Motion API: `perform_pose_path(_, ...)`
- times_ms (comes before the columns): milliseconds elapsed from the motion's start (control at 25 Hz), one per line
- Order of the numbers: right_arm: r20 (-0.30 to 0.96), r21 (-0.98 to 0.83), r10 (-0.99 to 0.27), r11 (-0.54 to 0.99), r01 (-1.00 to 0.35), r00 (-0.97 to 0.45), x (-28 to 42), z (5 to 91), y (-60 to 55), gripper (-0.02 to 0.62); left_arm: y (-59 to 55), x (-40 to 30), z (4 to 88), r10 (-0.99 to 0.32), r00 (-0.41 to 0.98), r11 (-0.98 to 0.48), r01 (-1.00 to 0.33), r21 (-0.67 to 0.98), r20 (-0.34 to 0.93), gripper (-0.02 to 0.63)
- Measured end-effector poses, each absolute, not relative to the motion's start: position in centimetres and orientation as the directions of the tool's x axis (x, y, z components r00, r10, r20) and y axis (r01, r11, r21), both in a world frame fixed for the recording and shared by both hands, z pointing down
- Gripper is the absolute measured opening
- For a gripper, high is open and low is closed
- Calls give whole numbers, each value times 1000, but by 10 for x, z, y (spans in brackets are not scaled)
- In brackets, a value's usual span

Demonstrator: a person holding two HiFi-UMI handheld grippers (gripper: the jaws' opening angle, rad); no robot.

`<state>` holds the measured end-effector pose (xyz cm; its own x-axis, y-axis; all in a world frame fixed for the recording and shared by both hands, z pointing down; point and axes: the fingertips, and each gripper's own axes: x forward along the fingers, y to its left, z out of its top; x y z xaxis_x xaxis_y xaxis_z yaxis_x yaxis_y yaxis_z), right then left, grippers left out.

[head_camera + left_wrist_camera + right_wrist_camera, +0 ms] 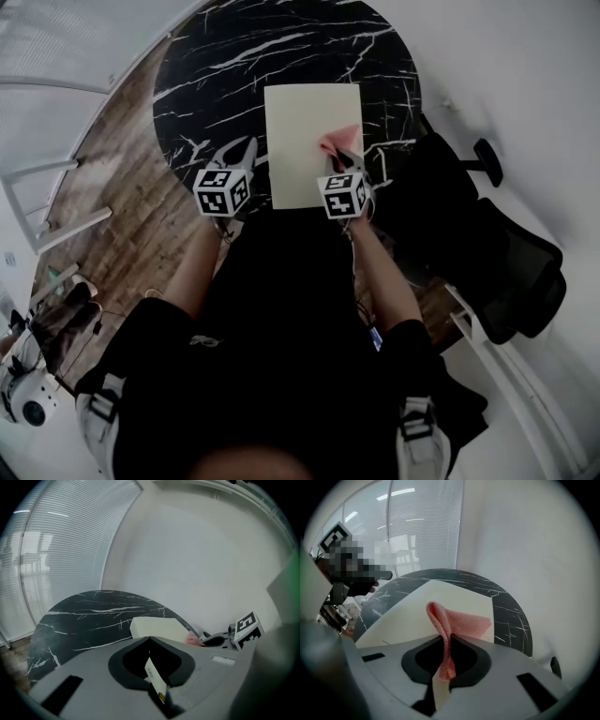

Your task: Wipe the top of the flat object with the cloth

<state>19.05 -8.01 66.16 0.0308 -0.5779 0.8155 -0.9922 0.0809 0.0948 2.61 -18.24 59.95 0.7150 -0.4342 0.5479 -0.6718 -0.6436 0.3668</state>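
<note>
Two grippers low over black marble table (211, 66). Right gripper (446, 670) jaws clamped on pink cloth (461, 620); cloth rises from between fingers and spreads just ahead, lying on cream flat object (309, 117) near its right edge. Left gripper (157, 684) jaws pressed together, nothing between; flat object just ahead-right of them, on table.

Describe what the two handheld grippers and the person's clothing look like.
Both the left gripper and right gripper have pale grey bodies, each carrying a white cube with black square markers. The person wears a black short-sleeved top.
</note>
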Motion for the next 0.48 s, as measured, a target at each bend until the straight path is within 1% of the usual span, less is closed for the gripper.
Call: perform_pose_path(480,803,80,-595,177,-981,-42,124,660,-96,15,-187,-23,602,-474,692,-605,-705,369,545,-2)
